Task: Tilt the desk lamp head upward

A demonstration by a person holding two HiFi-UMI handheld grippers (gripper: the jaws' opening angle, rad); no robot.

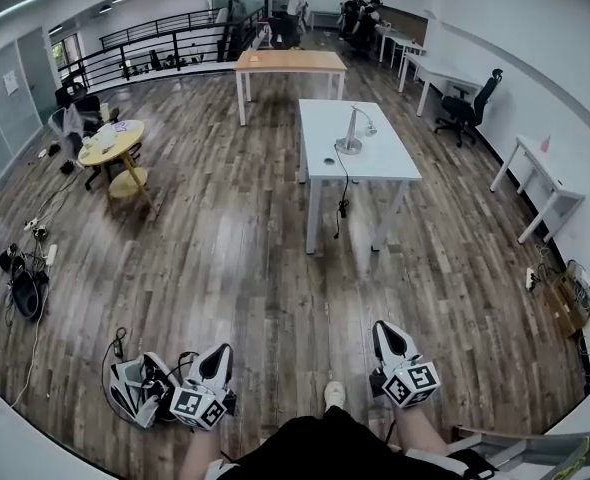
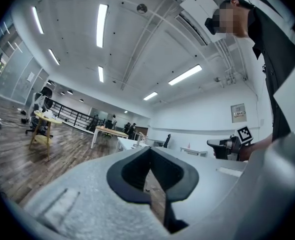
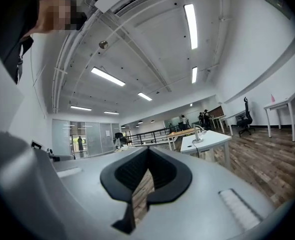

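Desk lamp [image 1: 352, 133], slim silver metal, is standing on a white rectangular table [image 1: 380, 160], well ahead. Grey left gripper [image 1: 218, 358] and grey right gripper [image 1: 389, 340] are hanging closed, empty. The approach seems underway; reaching the lamp head [image 1: 370, 128] is coming next.

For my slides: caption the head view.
Left gripper and right gripper, both shut, far from the desk lamp on the white table.

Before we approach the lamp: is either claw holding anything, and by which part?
Nothing is held: the left claw and right claw are shut and empty. The desk lamp stands apart on the white table.
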